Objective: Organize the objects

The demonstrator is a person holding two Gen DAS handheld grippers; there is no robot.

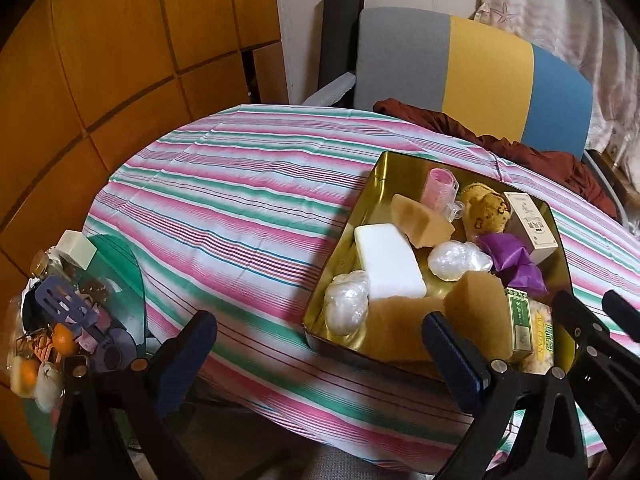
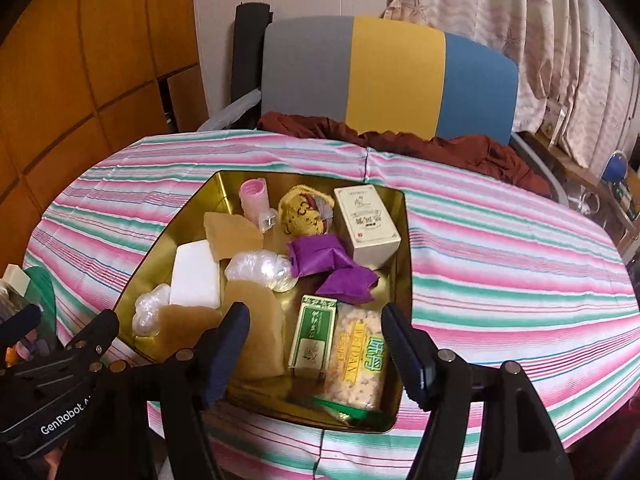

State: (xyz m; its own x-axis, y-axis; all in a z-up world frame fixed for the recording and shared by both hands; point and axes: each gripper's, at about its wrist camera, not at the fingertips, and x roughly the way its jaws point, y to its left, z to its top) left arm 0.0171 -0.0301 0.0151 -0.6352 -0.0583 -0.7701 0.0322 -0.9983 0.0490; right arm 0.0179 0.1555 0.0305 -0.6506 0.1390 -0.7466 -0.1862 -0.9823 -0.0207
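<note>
A gold tin (image 2: pixel 404 256) sits on the striped tablecloth (image 2: pixel 500 264) with things packed inside. In it are a pink roller (image 2: pixel 254 196), a yellow knitted piece (image 2: pixel 302 212), a white box (image 2: pixel 366 224), purple paper (image 2: pixel 332 264), a white foam block (image 2: pixel 196 276), tan sponges (image 2: pixel 256 320), a green box (image 2: pixel 314 332) and a snack packet (image 2: pixel 356 356). My right gripper (image 2: pixel 316 344) hangs open over the tin's near end, gripping nothing. My left gripper (image 1: pixel 320 356) is open and empty over the cloth, just left of the tin (image 1: pixel 360 216).
Behind the table stands a chair (image 2: pixel 396 76) with a grey, yellow and blue back and a dark red cloth (image 2: pixel 460 148) on it. A glass side table (image 1: pixel 120 280) at the left holds oranges, a purple spatula and a small box. Wooden cabinets (image 1: pixel 120 40) line the left wall.
</note>
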